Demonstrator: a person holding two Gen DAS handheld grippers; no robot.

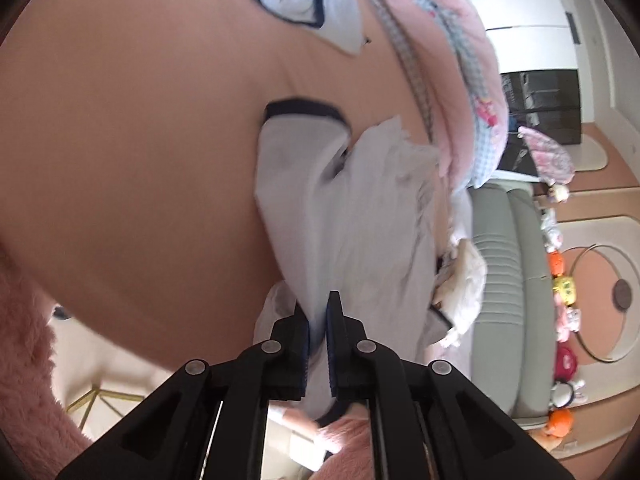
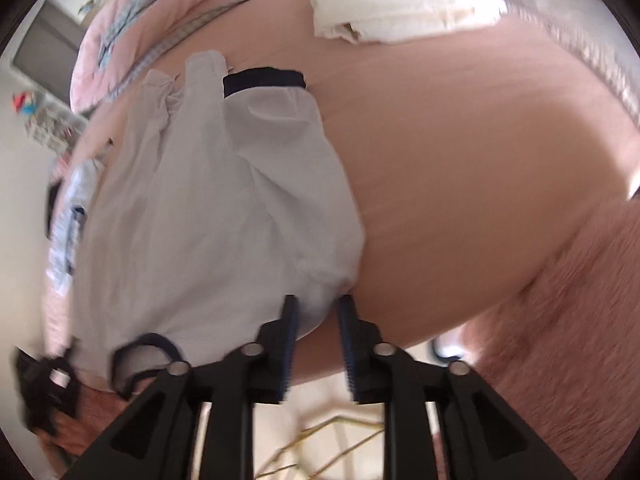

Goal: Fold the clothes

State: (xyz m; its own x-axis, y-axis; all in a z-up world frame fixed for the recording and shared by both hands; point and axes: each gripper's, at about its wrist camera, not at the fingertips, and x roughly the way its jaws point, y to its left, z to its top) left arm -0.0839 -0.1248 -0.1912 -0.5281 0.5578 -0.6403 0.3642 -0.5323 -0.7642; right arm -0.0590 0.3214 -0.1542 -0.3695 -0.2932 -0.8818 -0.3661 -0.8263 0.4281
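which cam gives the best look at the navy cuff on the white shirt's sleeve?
Right wrist. The navy cuff sits flat, unobstructed and fairly sharp at the far end of the white shirt. Left wrist shows the cuff too, but curved and smeared by motion blur, with bunched fabric beside it.

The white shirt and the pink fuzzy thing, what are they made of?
The white shirt looks like thin woven cloth, probably cotton: matte, with soft creases and dark trim. Both the left gripper and right gripper pinch it. The pink fuzzy thing looks like plush fleece, with shaggy fibres showing.
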